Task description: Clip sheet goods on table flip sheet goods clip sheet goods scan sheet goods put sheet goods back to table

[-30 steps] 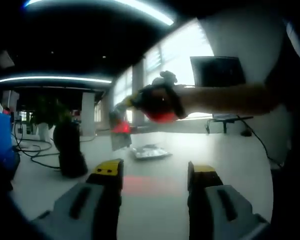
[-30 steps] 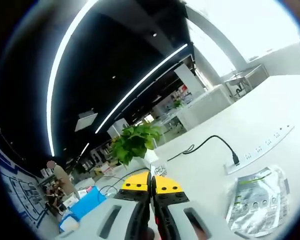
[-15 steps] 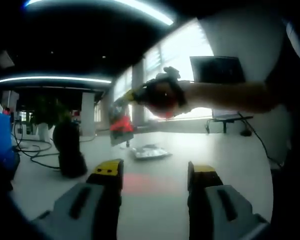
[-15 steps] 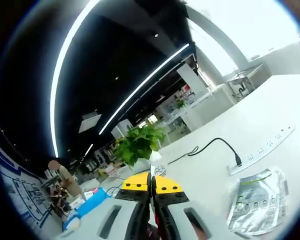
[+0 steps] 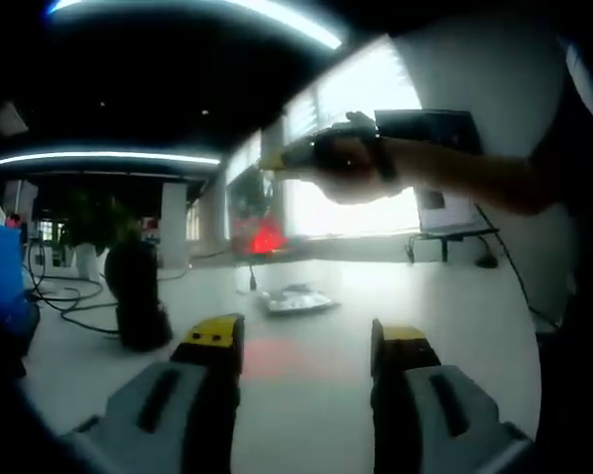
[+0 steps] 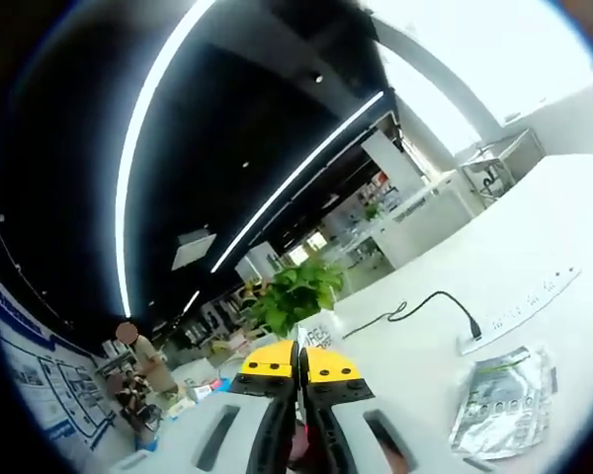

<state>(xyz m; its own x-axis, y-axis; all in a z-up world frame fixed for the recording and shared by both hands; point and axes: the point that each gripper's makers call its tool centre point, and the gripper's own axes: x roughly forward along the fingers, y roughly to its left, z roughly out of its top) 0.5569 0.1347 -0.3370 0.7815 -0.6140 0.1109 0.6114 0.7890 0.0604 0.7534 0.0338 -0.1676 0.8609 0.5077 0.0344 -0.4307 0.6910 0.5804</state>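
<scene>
Left gripper (image 5: pixel 304 341) hung low over the table (image 5: pixel 306 395), jaws apart, nothing between. Right gripper (image 6: pixel 298 363) was raised, jaws pinched on a sheet pack (image 5: pixel 260 212) lit red, held above table's far side. Second silver pack (image 6: pixel 501 403) lay flat nr the power strip (image 6: pixel 519 311).

White table (image 6: pixel 534 212) with foil pouch (image 6: pixel 502 400), power strip (image 6: pixel 519 308), plant (image 6: pixel 296 291).
</scene>
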